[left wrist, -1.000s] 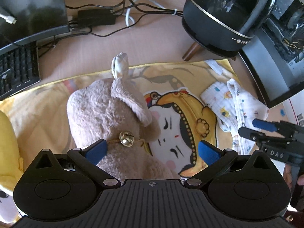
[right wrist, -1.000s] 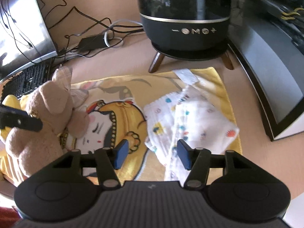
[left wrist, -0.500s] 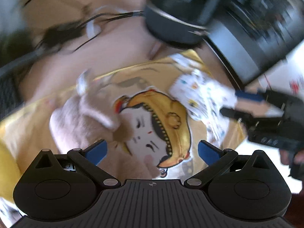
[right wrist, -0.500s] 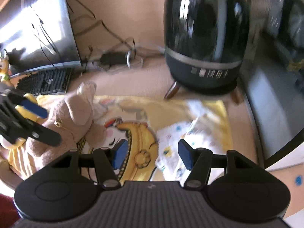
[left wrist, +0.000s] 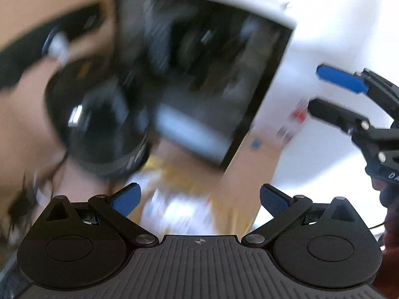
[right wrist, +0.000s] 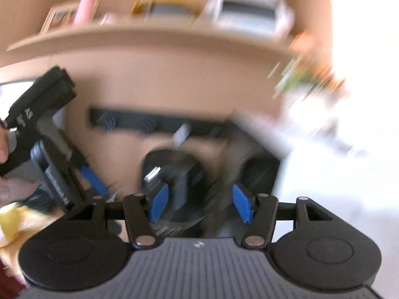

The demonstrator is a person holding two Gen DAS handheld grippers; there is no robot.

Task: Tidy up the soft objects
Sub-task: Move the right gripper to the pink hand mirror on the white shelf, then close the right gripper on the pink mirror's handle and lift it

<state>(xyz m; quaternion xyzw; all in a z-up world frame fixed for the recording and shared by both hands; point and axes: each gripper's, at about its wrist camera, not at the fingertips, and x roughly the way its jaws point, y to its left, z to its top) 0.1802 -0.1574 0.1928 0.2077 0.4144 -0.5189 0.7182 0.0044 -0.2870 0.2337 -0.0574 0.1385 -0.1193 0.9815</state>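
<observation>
Looking out from the left wrist: left gripper (left wrist: 199,199) spread wide, nothing between the blue pads, aimed high over the tabletop (left wrist: 247,174). Just past the pads, a smeared white patterned cloth (left wrist: 174,208) lying on a yellow printed towel (left wrist: 174,172), low in the frame. Beyond them, a round black appliance (left wrist: 99,129) and a dark glass-sided computer case (left wrist: 199,74), both close to the towel's far edge. Right gripper (left wrist: 331,97) at the right, parted and empty, clear of the cloth.

Turning to the right wrist: pads apart, holding nothing, pointed at a pale wooden shelf (right wrist: 149,37) and a black power strip (right wrist: 149,122). Only a soft yellow lump (right wrist: 10,221) at the lower left, possibly a plush or the towel's edge; too blurred to tell.

Judging the step: both tools lifted off the soft things, fitting either a pause between picks or a withdrawal with sorting done. Cannot say which.

Minding room: appliance and case hemming the far side, tabletop edge near on the right, open air above and toward the holder.
</observation>
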